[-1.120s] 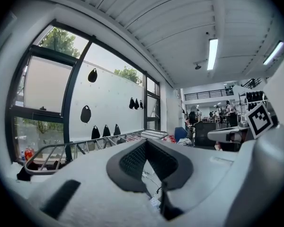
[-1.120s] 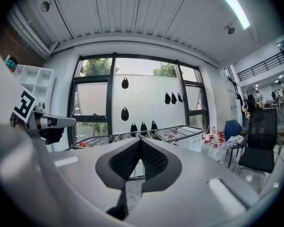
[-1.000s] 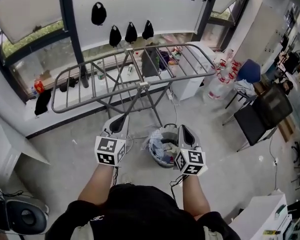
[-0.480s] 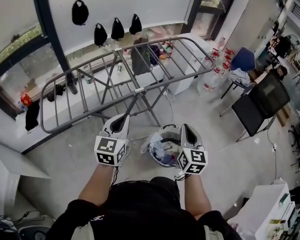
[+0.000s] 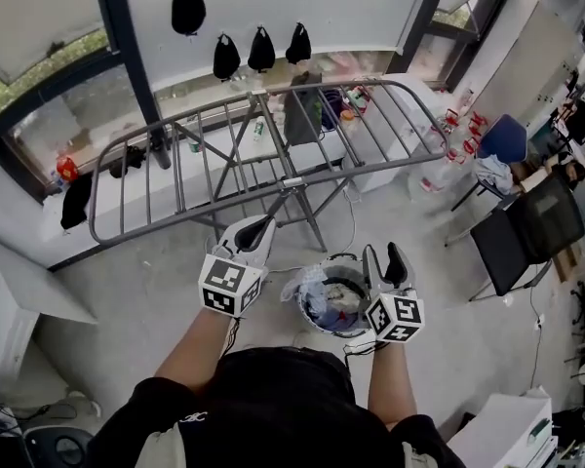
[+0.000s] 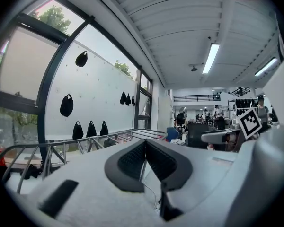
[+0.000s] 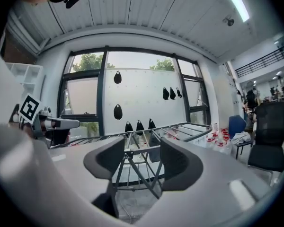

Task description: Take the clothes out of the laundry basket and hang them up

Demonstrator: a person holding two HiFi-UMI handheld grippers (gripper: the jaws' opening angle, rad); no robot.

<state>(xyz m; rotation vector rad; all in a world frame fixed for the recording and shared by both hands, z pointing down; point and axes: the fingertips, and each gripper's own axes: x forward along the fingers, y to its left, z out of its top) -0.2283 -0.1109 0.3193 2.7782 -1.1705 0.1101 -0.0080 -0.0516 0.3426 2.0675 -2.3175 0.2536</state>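
The pale grey concrete floor (image 5: 146, 291) fills the lower half of the head view. At its 12 o'clock edge stands a wall of dark-framed windows with a white panel (image 5: 273, 8), on which small black bag-shaped items (image 5: 261, 49) hang in a loose row.

In front of that wall, a grey metal folding drying rack (image 5: 292, 181) spreads its barred wings from 9 o'clock to 2 o'clock. No garment can be seen draped over its bars. Both gripper views show it ahead (image 6: 85, 141) (image 7: 180, 126).

A black office chair (image 5: 526, 232) stands at 3 o'clock, well apart from the rack.

The round pale laundry basket (image 5: 343, 259) sits on the floor just below the rack's legs, at about 5 o'clock from the rack's centre hinge. The mixed-colour crumpled clothes (image 5: 331, 305) lie inside it, untouched.

The left claw (image 5: 258, 224) (image 6: 144, 145) is held at 9 o'clock of the basket, above the floor, with its dark pads pressed together on nothing.

The right claw (image 5: 383, 256) (image 7: 142, 157) is held over the basket's 3 o'clock rim. Its jaws have just been opening and stand apart, with only the rack's legs seen through the gap and no cloth between them
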